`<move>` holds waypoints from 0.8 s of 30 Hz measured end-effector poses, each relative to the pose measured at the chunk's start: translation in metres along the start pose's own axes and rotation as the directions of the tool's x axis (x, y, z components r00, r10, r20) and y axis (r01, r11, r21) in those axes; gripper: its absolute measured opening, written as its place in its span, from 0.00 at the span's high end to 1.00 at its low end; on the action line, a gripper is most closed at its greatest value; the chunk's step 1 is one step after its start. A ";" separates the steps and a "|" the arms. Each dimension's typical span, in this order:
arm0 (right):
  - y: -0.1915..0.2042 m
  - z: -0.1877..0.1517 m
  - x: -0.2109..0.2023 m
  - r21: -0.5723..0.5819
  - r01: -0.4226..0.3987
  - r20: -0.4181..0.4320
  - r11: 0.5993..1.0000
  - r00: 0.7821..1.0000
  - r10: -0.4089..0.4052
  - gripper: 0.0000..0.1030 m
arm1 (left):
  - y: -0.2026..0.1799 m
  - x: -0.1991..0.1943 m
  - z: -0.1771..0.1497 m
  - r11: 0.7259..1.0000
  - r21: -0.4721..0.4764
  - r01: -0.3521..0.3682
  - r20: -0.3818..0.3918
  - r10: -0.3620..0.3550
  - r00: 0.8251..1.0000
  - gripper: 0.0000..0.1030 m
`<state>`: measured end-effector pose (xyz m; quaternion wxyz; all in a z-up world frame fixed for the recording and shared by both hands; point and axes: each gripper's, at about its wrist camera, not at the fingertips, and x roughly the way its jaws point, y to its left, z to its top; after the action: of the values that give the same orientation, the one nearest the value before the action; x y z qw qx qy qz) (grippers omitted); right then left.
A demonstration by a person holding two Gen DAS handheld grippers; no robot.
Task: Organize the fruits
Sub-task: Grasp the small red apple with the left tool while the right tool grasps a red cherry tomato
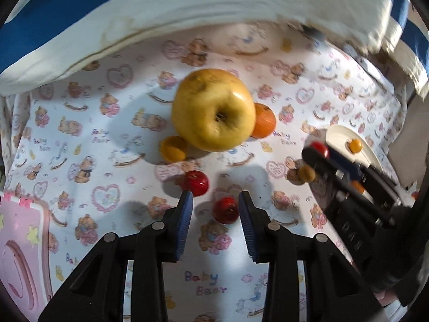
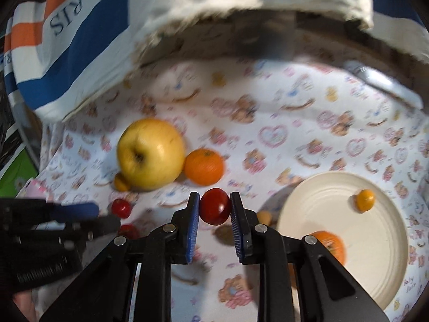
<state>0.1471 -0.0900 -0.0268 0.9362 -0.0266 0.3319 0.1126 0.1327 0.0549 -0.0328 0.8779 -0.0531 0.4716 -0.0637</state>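
While the right gripper (image 2: 215, 201) clamps a red cherry tomato (image 2: 215, 206) between its pads, carry it level to the cream plate (image 2: 375, 255) ahead-right of the gripper and release low. Left gripper (image 1: 215, 197) stands wide apart, a second red tomato (image 1: 226, 210) between its fingertips, ungrasped.

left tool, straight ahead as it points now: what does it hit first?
Probably the red tomato lying between the open left tool's tips. Past that comes the apple, though depth is hard to judge.
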 end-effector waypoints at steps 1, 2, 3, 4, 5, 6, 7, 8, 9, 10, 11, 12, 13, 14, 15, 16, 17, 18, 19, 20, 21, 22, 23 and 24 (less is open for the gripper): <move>-0.004 0.001 -0.001 0.018 -0.003 0.010 1.000 1.000 0.002 0.77 | -0.002 0.002 -0.001 1.000 0.008 -0.007 -0.005 0.007 1.000 0.66; -0.008 0.002 -0.001 0.033 -0.007 0.014 0.999 1.000 0.007 0.77 | -0.004 0.005 -0.002 1.000 0.014 -0.015 -0.010 0.015 1.000 0.66; -0.011 0.002 -0.001 0.046 -0.010 0.017 0.999 1.000 0.009 0.77 | -0.005 0.007 -0.003 1.000 0.019 -0.017 -0.014 0.018 1.000 0.67; -0.014 0.003 -0.001 0.057 -0.013 0.021 0.998 1.000 0.012 0.77 | -0.006 0.010 -0.003 1.000 0.023 -0.016 -0.021 0.017 1.000 0.67; -0.018 0.002 -0.003 0.060 -0.013 0.024 0.998 1.000 0.011 0.77 | -0.006 0.013 -0.004 1.000 0.024 -0.015 -0.029 0.016 0.999 0.68; -0.019 0.002 -0.003 0.060 -0.007 0.024 0.998 1.000 0.005 0.77 | -0.006 0.015 -0.004 1.000 0.026 -0.016 -0.037 0.017 0.999 0.69; -0.020 0.002 -0.002 0.060 -0.001 0.024 0.998 1.000 0.000 0.77 | -0.007 0.017 -0.005 0.999 0.029 -0.017 -0.044 0.018 0.999 0.69; -0.021 0.002 -0.002 0.060 -0.003 0.021 0.998 1.000 0.002 0.77 | -0.007 0.018 -0.005 1.000 0.030 -0.009 -0.046 0.011 0.999 0.69; -0.022 0.002 -0.002 0.060 -0.007 0.016 0.998 1.000 0.006 0.77 | -0.008 0.019 -0.005 0.999 0.032 -0.011 -0.052 0.013 0.999 0.70; -0.017 0.001 0.001 0.059 -0.006 0.014 0.998 1.000 0.005 0.77 | -0.008 0.021 -0.005 0.999 0.034 -0.019 -0.056 0.020 0.998 0.70; -0.016 0.000 0.002 0.058 -0.006 0.013 0.998 1.000 0.005 0.77 | -0.009 0.021 -0.006 0.999 0.037 -0.021 -0.056 0.023 0.998 0.70; -0.016 0.000 0.002 0.056 -0.007 0.012 0.998 1.000 0.006 0.77 | -0.009 0.022 -0.006 0.999 0.039 -0.019 -0.057 0.021 0.998 0.70; -0.015 0.000 0.002 0.054 -0.007 0.011 0.998 1.000 0.006 0.77 | -0.009 0.023 -0.006 0.999 0.040 -0.018 -0.060 0.021 0.998 0.70; -0.015 0.000 0.002 0.054 -0.007 0.011 0.999 1.000 0.006 0.77 | -0.010 0.024 -0.006 0.999 0.041 -0.020 -0.062 0.022 0.998 0.71; -0.016 0.000 0.002 0.055 -0.005 0.011 0.998 1.000 0.005 0.77 | -0.011 0.025 -0.007 0.999 0.043 -0.021 -0.065 0.024 0.998 0.74; -0.016 0.000 0.002 0.055 -0.005 0.010 0.998 1.000 0.004 0.77 | -0.011 0.026 -0.007 0.999 0.044 -0.016 -0.067 0.019 0.998 0.75; -0.016 0.000 0.002 0.055 -0.004 0.010 0.998 1.000 0.003 0.77 | -0.012 0.025 -0.007 0.999 0.043 -0.015 -0.066 0.017 0.998 0.75; -0.017 0.000 0.002 0.055 -0.002 0.010 0.998 1.000 0.002 0.77 | -0.012 0.024 -0.007 0.999 0.041 -0.019 -0.062 0.022 0.998 0.75; -0.016 0.000 0.002 0.055 -0.001 0.011 0.998 1.000 0.000 0.77 | -0.012 0.023 -0.007 0.999 0.034 -0.020 -0.058 0.021 0.998 0.75; -0.016 0.000 0.002 0.056 -0.001 0.012 0.998 1.000 0.000 0.77 | -0.012 0.022 -0.007 1.000 0.026 -0.015 -0.054 0.016 0.998 0.75; -0.016 0.000 0.002 0.056 0.000 0.013 0.998 1.000 0.000 0.77 | -0.012 0.019 -0.006 1.000 0.023 -0.011 -0.047 0.012 0.999 0.75; -0.016 0.000 0.001 0.055 0.001 0.016 0.998 1.000 -0.002 0.77 | -0.012 0.016 -0.006 1.000 0.023 -0.013 -0.036 0.014 0.999 0.75; -0.016 0.000 0.001 0.054 0.001 0.019 0.999 1.000 -0.002 0.77 | -0.013 0.011 -0.005 0.999 0.028 -0.022 -0.018 0.022 1.000 0.75; -0.016 0.000 0.000 0.052 0.002 0.023 0.999 1.000 -0.003 0.77 | -0.013 0.006 -0.004 0.999 0.032 -0.031 -0.001 0.031 1.000 0.75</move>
<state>0.1502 -0.1056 -0.0272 0.9404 -0.0014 0.3241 0.1032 0.1318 0.0408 -0.0383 0.8793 -0.0316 0.4718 -0.0575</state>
